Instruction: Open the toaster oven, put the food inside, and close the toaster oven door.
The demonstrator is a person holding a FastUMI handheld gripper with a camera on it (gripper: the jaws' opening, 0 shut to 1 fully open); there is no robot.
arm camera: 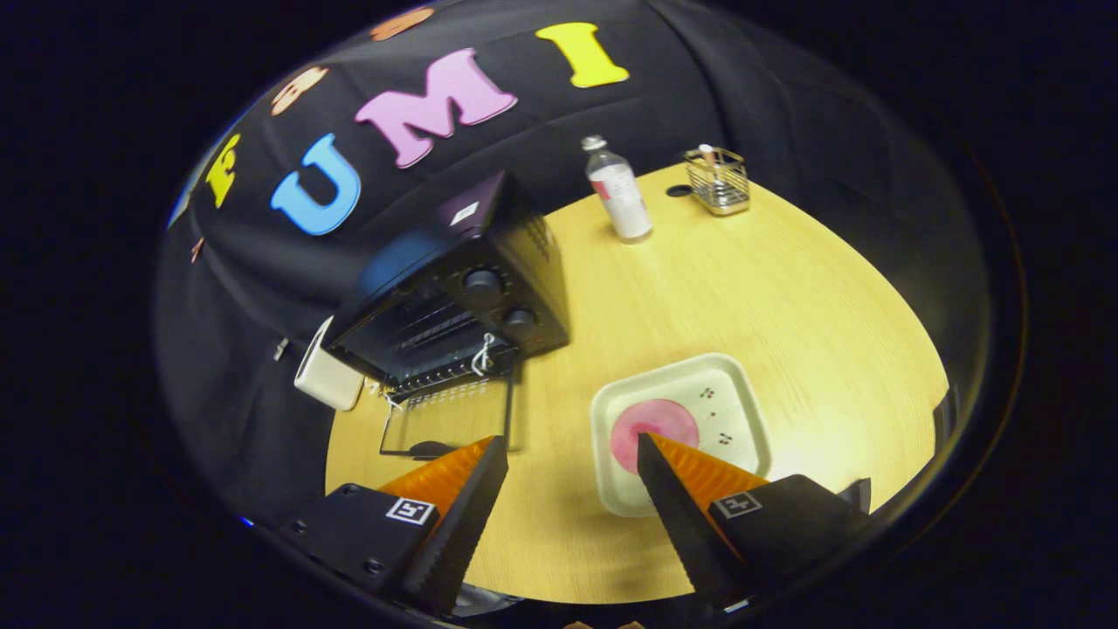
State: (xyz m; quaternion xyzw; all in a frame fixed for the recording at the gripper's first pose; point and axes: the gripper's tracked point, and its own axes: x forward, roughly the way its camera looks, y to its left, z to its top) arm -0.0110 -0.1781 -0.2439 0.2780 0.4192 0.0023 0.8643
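A pale wood-grain surface (pixel 786 297) stands against the booth's black cloth wall. At its back left sits the black toaster oven (pixel 454 297), its glass door (pixel 445 419) dropped open and lying flat toward the fingers. Ahead of the right finger rests a square cream tray (pixel 725 393) carrying a round pink food piece (pixel 664 424). A clear bottle (pixel 618 190) and a wire basket (pixel 718 182) stand far beyond. The hand-held gripper (pixel 572 450) hovers above the surface, tilted downward, its 2 fingers spread wide and gripping nothing.
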